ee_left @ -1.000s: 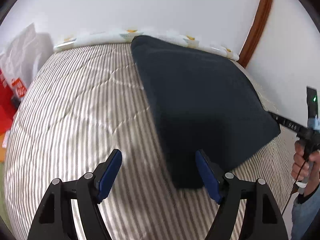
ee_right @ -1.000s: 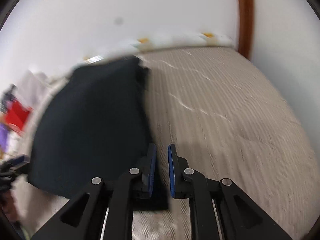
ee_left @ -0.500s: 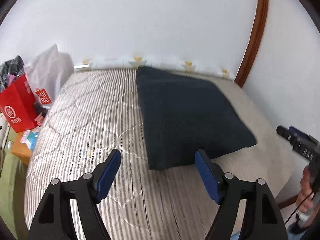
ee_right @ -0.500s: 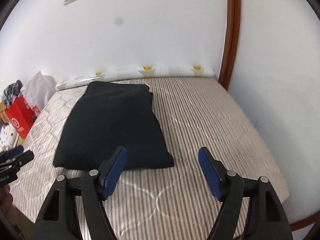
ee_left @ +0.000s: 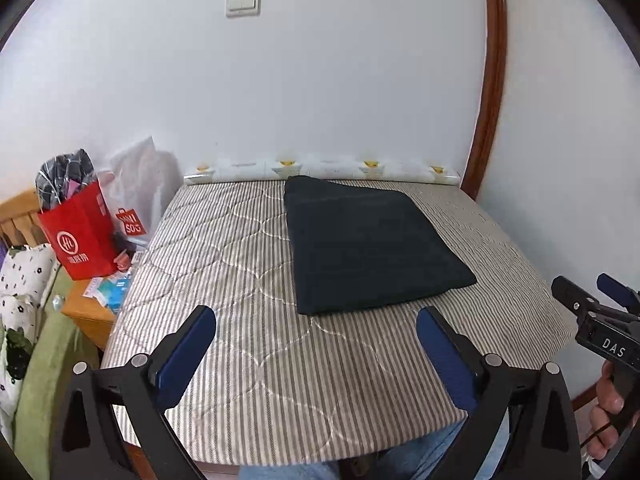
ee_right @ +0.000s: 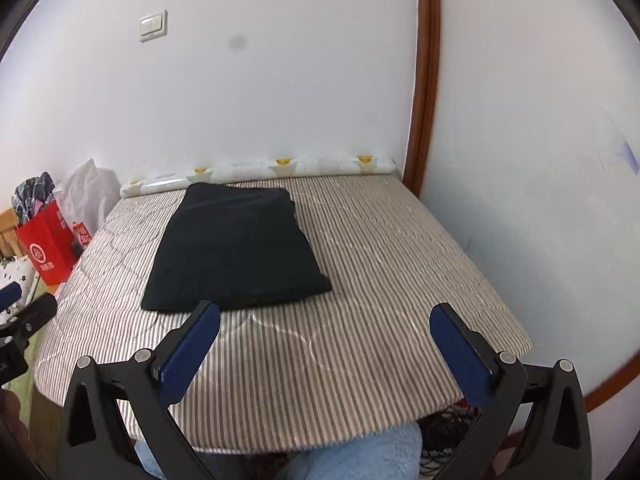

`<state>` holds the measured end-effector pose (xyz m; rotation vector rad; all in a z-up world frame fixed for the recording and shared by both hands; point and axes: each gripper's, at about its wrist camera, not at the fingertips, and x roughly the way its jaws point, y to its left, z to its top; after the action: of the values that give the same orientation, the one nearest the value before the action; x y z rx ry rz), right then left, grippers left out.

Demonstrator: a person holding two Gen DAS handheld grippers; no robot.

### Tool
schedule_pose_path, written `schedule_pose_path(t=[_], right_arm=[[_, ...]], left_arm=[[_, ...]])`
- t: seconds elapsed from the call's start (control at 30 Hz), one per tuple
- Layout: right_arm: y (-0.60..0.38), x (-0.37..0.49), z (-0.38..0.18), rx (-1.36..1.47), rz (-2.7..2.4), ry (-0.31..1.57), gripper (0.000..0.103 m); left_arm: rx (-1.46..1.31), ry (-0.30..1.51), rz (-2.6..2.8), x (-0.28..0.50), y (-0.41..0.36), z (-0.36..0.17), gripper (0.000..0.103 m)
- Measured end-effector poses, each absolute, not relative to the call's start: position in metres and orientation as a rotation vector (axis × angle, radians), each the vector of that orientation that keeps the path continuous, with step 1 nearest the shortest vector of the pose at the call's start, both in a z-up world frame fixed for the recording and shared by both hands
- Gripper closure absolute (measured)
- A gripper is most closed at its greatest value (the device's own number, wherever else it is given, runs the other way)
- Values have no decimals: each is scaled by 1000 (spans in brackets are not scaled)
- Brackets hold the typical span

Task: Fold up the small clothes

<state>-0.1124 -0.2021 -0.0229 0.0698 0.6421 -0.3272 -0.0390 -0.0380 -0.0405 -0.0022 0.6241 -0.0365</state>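
A dark folded garment [ee_left: 368, 244] [ee_right: 236, 248] lies flat on the striped padded table [ee_left: 256, 344] [ee_right: 380, 280], toward its far side. My left gripper [ee_left: 316, 328] hangs above the table's near edge, well back from the garment; its jaws are opening wide and hold nothing. My right gripper [ee_right: 326, 328] is likewise pulled back over the near edge, jaws opening wide, nothing between them. The right gripper also shows at the right edge of the left wrist view [ee_left: 600, 308], held by a hand [ee_left: 608, 404].
A red paper bag [ee_left: 80, 232] and a white plastic bag [ee_left: 140, 184] stand on a wooden stand left of the table. White walls and a brown door frame [ee_left: 490, 100] close the back and right. A patterned roll [ee_left: 320, 168] lies along the far edge. Blue-trousered legs [ee_right: 360, 456] show below.
Both grippers drew back and rose from the garment, which now lies free. The right gripper went from shut to wide open; the left opened further.
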Motion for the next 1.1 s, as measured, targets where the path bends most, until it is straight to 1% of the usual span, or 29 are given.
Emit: schedule_pose_path(t=[0.33,1.1], right_arm=[[-195,-136,-26,52,-330,652,0],[-194,-153,-14,49,-346,619,0]], left_arm=[[12,598,-59,-62,-51,-37,2],[6,607,-43,-65,-53,-42,2]])
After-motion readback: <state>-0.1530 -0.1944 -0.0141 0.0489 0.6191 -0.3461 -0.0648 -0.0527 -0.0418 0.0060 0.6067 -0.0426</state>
